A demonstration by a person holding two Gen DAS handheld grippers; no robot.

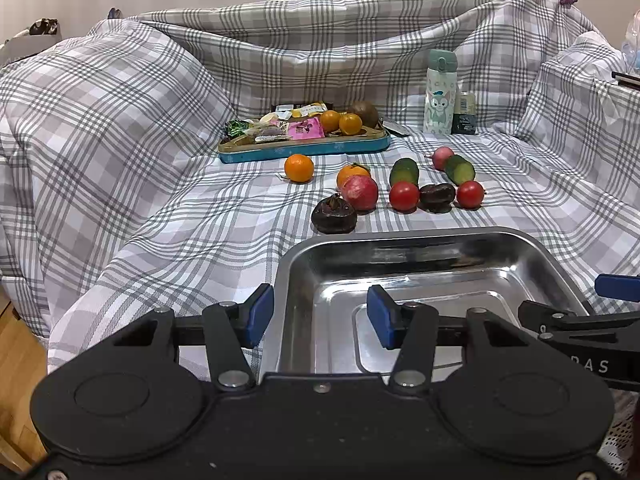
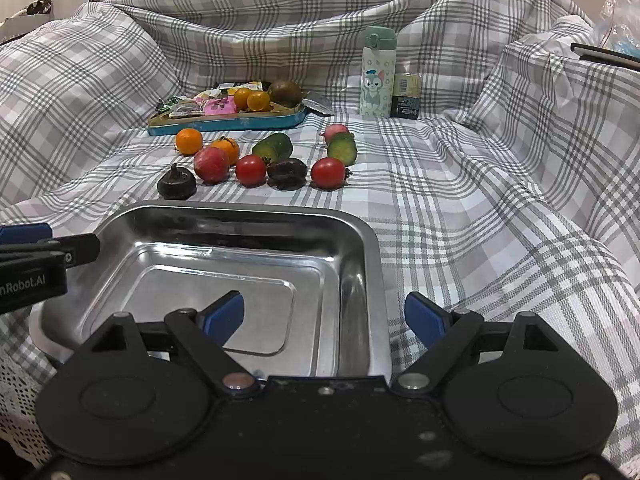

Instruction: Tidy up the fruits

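An empty steel tray [image 1: 400, 240] [image 2: 240, 216] lies on the checked cloth just ahead of both grippers. My left gripper [image 1: 320, 314] is open, its blue pads either side of the tray's left wall without pressing on it. My right gripper [image 2: 324, 316] is open wide astride the tray's right wall. Beyond the tray lie several fruits: two oranges [image 1: 299, 168] [image 2: 189, 141], a red pomegranate [image 1: 360, 192] [image 2: 211, 165], two tomatoes [image 1: 404, 196] [image 2: 251, 171], two cucumber pieces [image 1: 405, 172] [image 2: 274, 147], and two dark fruits [image 1: 334, 218] [image 2: 177, 186].
A blue tin tray [image 1: 304, 152] [image 2: 228, 126] holds snack packets, two small oranges and a kiwi at the back. A pale green bottle [image 1: 439, 92] [image 2: 377, 72] and a small dark jar [image 2: 406, 96] stand behind the fruit. Raised cloth folds wall in three sides.
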